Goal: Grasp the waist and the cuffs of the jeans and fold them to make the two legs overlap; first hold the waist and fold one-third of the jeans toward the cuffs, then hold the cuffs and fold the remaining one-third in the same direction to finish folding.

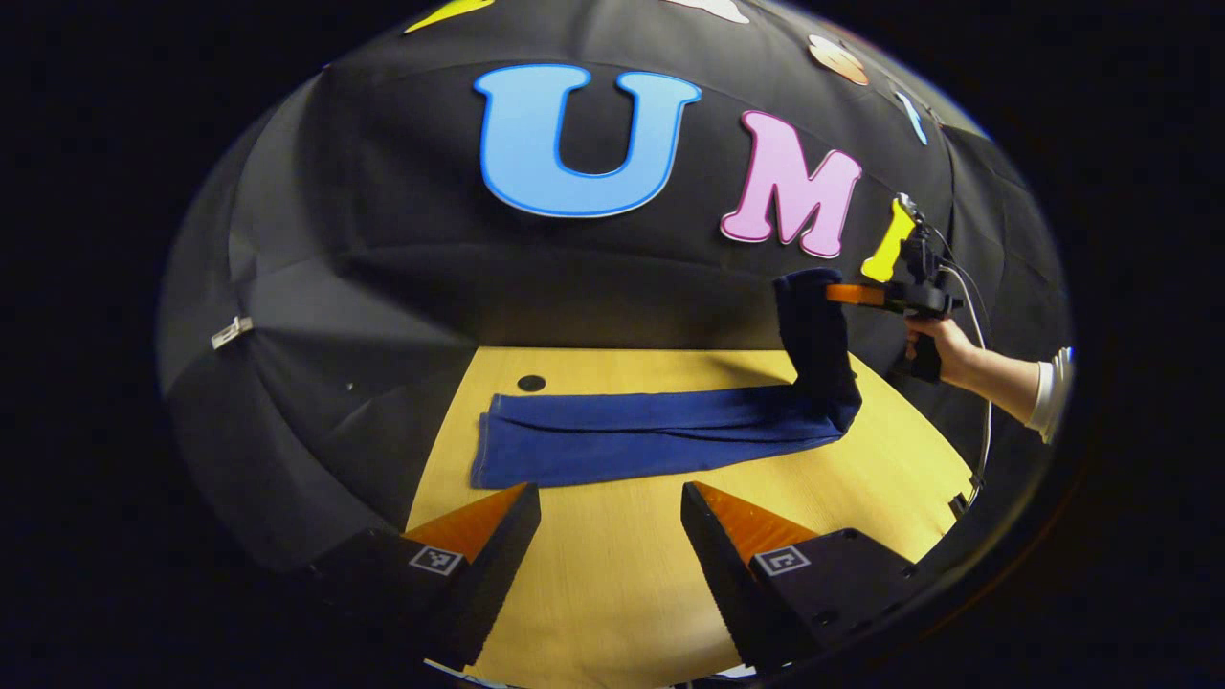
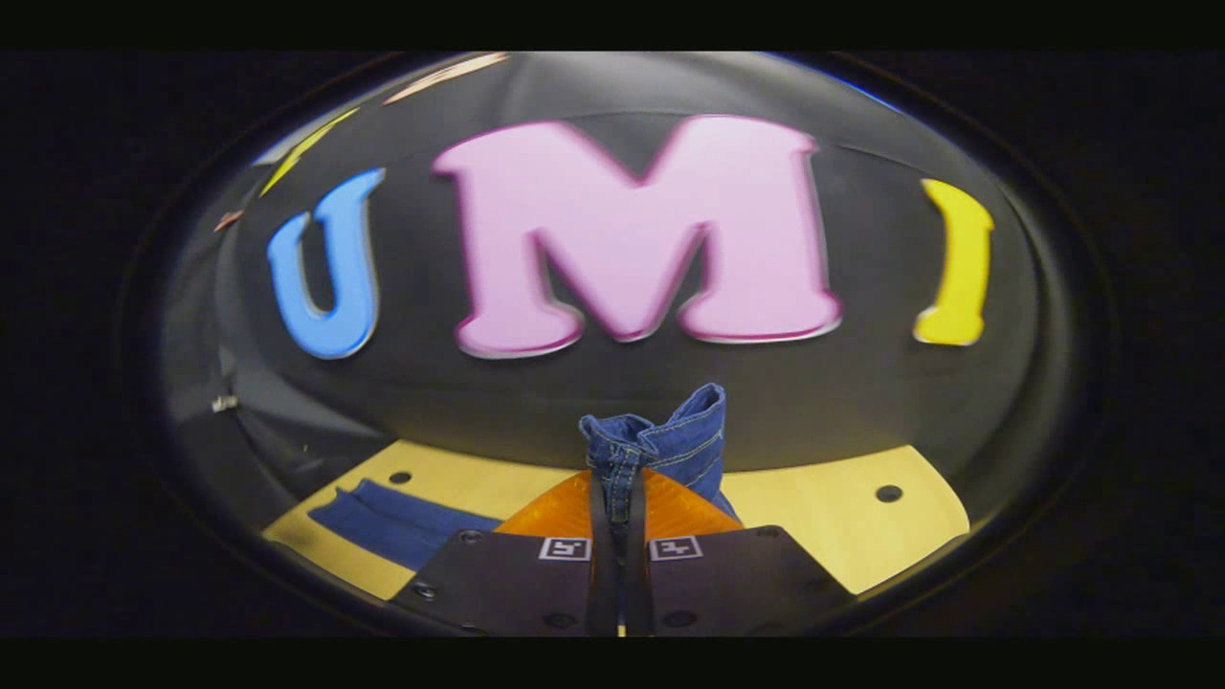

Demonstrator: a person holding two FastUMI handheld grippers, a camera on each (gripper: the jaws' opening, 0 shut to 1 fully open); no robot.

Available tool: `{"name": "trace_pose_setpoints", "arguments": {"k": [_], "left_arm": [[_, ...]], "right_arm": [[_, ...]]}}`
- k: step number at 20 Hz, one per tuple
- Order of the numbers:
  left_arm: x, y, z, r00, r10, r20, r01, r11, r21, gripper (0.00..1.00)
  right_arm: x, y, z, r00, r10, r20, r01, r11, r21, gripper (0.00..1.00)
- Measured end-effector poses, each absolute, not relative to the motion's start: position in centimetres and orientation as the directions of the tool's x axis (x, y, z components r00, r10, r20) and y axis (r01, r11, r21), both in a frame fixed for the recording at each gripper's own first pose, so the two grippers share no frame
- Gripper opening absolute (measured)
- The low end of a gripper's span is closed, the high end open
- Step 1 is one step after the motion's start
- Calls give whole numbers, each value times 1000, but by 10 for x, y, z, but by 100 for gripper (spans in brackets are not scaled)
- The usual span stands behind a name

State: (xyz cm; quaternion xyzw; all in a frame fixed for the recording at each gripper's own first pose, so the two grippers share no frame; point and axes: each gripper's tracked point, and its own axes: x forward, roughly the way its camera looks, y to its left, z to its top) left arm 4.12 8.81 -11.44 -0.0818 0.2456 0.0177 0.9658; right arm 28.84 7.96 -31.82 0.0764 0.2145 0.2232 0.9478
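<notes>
**One end of the jeans lifted**

The jeans (image 1: 651, 435) lie lengthwise on the tabletop (image 1: 612, 574). The right gripper (image 2: 617, 498), its jaws clamped together on the denim, holds one end raised. The left gripper (image 1: 608, 522) hovers nearby, jaws wide apart, empty.

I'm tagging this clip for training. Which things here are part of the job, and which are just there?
Job: jeans; right tongs, shut on the lifted end; left tongs, open.
Just there: table; table holes; cable.
</notes>
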Motion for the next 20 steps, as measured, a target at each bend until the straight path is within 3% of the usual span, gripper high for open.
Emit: {"name": "trace_pose_setpoints", "arguments": {"k": [4, 6, 7, 8, 10, 11, 15, 16, 17, 20], "left_arm": [[14, 104, -127, 861, 34, -507, -134, 978, -162, 95], [11, 111, -136, 847, 51, -530, -176, 967, -187, 95], [14, 114, -143, 835, 56, -548, -211, 951, -225, 95], [20, 115, -148, 826, 54, -562, -248, 929, -276, 95], [43, 115, -154, 828, 27, -560, -291, 874, -389, 95], [56, 114, -157, 828, 16, -561, -303, 853, -424, 95], [107, 119, -172, 811, -35, -584, -277, 856, -436, 96], [122, 122, -175, 803, -37, -595, -273, 864, -423, 91], [138, 129, -177, 790, -28, -613, -285, 867, -408, 95], [197, 155, -183, 771, 8, -637, -313, 876, -367, 95]], "right_arm": [[228, 66, -469, 621, 519, -587, -471, 846, 249, 2], [223, 47, -491, 632, 526, -569, -506, 836, 212, 2], [207, 44, -468, 616, 533, -580, -513, 830, 219, 13], [206, 43, -481, 591, 547, -594, -518, 821, 240, 7], [198, 65, -490, 521, 620, -587, -557, 768, 317, 10], [192, 71, -484, 493, 657, -570, -574, 738, 354, 22], [173, 80, -419, 433, 786, -442, -610, 616, 498, 98], [171, 76, -400, 430, 804, -411, -611, 594, 523, 97], [169, 65, -384, 427, 818, -386, -616, 575, 538, 98], [165, 21, -352, 438, 831, -342, -673, 556, 488, 97]]}}
